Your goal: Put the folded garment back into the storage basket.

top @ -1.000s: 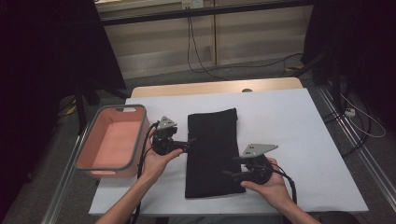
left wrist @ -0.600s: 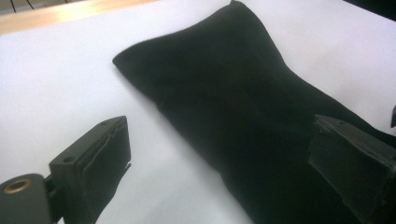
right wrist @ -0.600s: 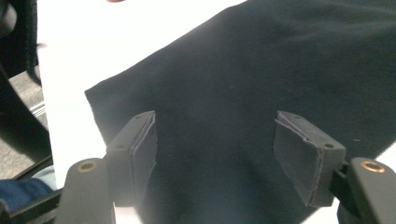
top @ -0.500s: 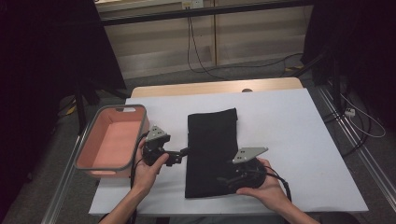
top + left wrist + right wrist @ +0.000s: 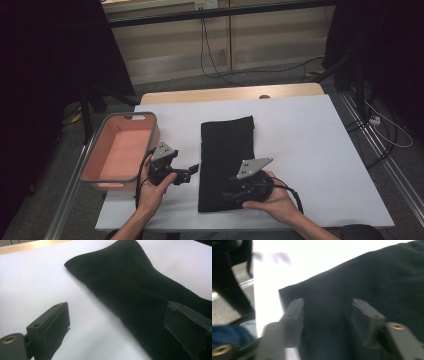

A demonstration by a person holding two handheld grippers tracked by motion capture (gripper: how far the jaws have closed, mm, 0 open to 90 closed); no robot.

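Near edge of the desk (image 5: pixel 320 150): the right gripper (image 5: pixel 231 196) lies over the near end of the flat folded rectangle of black cloth (image 5: pixel 226 150). Its jaws have just been closing and stand part-way apart; in the right gripper view the two pads (image 5: pixel 294 315) straddle the cloth's near corner region, the fabric beneath and between them, not yet pinched. The left gripper (image 5: pixel 192 169) sits just beside the cloth's left long edge, jaws wide apart and holding nothing; in the left gripper view one pad (image 5: pixel 53 325) hangs over bare white desk and the other over the cloth (image 5: pixel 140 290). The cloth lies at mid-desk, long axis running away from the person, its far end apart from both grippers. To the left, the pink rectangular plastic bin with a grey rim (image 5: pixel 95 155) stands at the desk's left edge, well apart from the cloth, and appears empty.

Judged risks: the right gripper may shut on the top layer alone, so the fold would open on lifting; the left gripper, with one pad off the fabric, may close on air or merely push the edge and wrinkle it; uneven lifting by the two hands would skew the fold
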